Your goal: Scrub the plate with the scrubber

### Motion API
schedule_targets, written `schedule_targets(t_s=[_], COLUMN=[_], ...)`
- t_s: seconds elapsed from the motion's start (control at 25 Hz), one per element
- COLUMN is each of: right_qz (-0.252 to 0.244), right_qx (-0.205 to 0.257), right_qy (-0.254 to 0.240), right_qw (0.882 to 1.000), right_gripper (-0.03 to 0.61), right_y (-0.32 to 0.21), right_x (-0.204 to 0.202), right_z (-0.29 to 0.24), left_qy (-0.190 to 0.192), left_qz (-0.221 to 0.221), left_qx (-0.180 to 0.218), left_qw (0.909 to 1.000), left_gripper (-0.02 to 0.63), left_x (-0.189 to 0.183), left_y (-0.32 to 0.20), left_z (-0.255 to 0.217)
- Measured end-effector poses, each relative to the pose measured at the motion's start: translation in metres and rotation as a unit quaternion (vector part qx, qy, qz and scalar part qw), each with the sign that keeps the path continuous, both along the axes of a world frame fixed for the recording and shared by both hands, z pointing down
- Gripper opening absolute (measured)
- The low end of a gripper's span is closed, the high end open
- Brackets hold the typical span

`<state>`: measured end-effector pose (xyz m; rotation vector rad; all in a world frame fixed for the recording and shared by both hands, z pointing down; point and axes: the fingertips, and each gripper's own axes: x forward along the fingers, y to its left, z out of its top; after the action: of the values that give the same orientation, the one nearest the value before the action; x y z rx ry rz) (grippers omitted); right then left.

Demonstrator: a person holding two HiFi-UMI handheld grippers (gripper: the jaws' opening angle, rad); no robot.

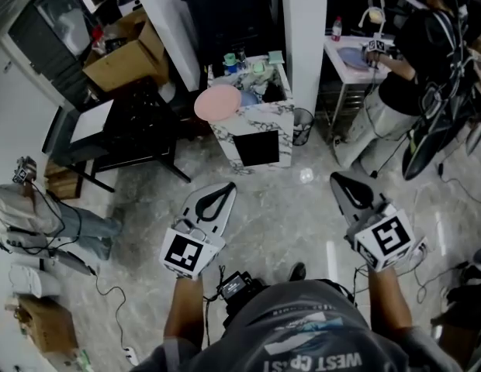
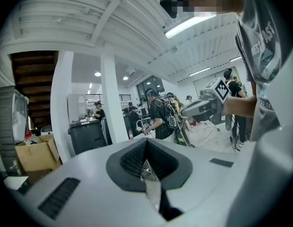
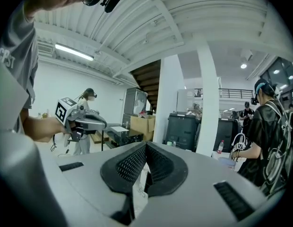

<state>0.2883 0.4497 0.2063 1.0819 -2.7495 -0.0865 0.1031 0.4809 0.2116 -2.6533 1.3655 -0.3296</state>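
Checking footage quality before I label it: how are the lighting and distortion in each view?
Head view: dim and dark toward the edges, though the pink plate stays readable. Left gripper view: strong fisheye bending, black corners, a ceiling light strip glaring. Right gripper view: same bending, evenly lit.

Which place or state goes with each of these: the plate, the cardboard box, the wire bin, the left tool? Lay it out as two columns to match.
1. plate
2. cardboard box
3. wire bin
4. left tool

A. on the floor, right of the counter
B. shut, empty
C. at the counter's left edge
D. beyond the black table

Pairs: 1-C, 2-D, 3-A, 4-B
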Motion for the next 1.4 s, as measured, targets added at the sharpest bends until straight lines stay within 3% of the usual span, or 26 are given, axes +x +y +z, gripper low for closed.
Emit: schedule_targets(t_s=[0.32, 0.68, 1.04, 1.4], right_qz=[-0.017, -0.004, 0.029, 0.051], right_qx=[-0.007, -0.023, -0.024, -0.025], right_qy=[-0.015, -0.013, -0.001, 0.013], right_qw=[1.000, 1.000, 0.999, 0.998], right_gripper=[0.029, 0.029, 0.029, 0.029], right_y=[-0.041, -0.083, -0.144, -0.201], right_x=[0.025, 0.023, -0.005, -0.059], right_z=[0.006, 0.019, 0.016, 0.016], left_qy=[-0.012, -0.010, 0.001, 0.013], left_qz=[-0.025, -0.021, 0.001, 0.015], left_qx=[-0.006, -0.022, -0.026, -0.028], left_qw=[0.9996, 0.9995, 0.9997, 0.9994], left_gripper=[-0.003, -0.003, -0.003, -0.003], left_x=[0.023, 0.013, -0.023, -0.085], left_y=[-0.027, -0.074, -0.149, -0.223], left_z=[-0.001, 0.011, 0.019, 0.023])
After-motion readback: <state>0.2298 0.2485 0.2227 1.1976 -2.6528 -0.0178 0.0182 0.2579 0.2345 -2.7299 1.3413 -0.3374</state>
